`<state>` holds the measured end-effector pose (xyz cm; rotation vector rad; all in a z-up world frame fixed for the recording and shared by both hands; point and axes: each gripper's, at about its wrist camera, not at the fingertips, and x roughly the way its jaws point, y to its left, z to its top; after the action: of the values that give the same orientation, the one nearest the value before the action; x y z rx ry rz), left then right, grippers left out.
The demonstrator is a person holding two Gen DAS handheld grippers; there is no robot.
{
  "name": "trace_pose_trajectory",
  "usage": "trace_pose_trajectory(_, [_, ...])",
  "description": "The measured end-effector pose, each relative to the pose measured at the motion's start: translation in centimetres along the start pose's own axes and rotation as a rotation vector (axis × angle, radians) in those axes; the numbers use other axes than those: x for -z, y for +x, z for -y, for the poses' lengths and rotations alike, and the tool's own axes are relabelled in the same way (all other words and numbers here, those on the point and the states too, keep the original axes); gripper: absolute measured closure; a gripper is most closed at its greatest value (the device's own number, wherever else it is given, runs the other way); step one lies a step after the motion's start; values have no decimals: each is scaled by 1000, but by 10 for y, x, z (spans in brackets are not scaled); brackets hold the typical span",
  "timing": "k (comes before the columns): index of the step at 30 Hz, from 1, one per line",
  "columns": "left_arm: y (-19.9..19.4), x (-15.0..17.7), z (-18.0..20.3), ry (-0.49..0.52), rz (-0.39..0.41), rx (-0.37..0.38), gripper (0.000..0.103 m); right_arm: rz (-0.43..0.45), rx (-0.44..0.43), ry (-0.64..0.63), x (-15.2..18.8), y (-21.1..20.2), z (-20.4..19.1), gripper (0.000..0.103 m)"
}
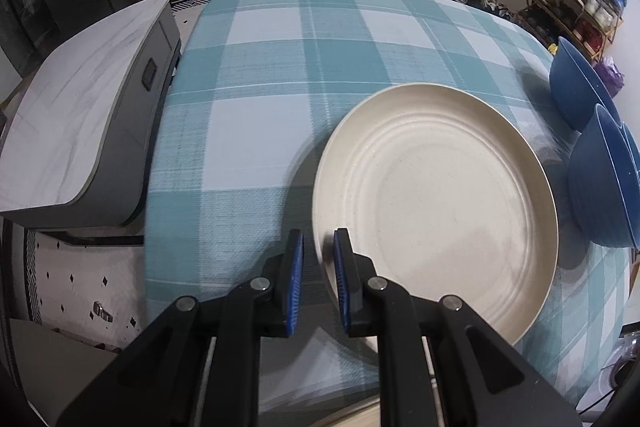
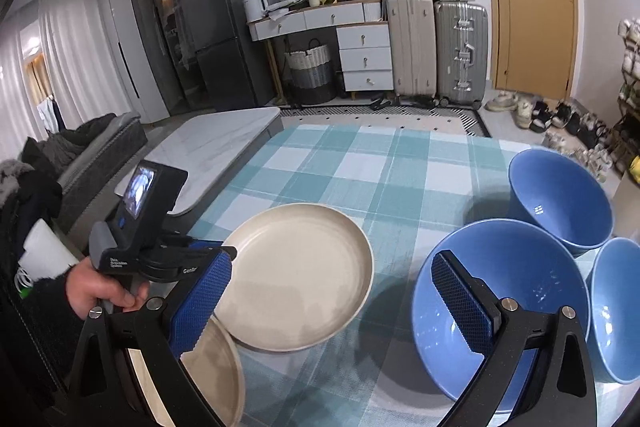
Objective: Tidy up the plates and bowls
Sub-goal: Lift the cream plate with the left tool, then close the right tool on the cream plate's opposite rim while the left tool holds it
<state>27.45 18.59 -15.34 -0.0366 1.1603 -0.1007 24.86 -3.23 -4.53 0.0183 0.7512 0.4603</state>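
Observation:
My left gripper (image 1: 318, 241) is shut on the near left rim of a cream plate (image 1: 436, 203), one pad outside and one inside. In the right wrist view that cream plate (image 2: 296, 279) hangs tilted a little above the checked cloth, casting a shadow, with the left gripper (image 2: 218, 255) on its left edge. A second cream plate (image 2: 216, 375) lies lower, at the table's near left corner. My right gripper (image 2: 332, 263) stands wide open with nothing between its fingers, its right finger over the nearest blue bowl (image 2: 532, 287). Two other blue bowls (image 2: 560, 195) (image 2: 616, 307) sit beside it.
The table wears a teal and white checked cloth (image 1: 280, 75). A low marble-topped cabinet (image 1: 80, 107) stands close to its left side. Two of the blue bowls (image 1: 576, 83) (image 1: 600, 183) crowd the right edge. A hand (image 2: 100, 291) holds the left gripper's handle.

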Motion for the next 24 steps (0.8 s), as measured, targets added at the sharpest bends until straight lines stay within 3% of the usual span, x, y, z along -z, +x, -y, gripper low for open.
trace_pose_trajectory(9, [-4, 5, -16, -21, -2, -17, 89, -60, -171, 115, -18, -6, 1, 1])
trace_pose_trajectory(21, [-9, 9, -23, -35, -4, -8, 89, -30, -284, 74, -61, -39, -55, 12])
trace_pose_trajectory(24, [-10, 11, -27, -45, -6, -6, 89, 14, -250, 67, -85, -43, -60, 10])
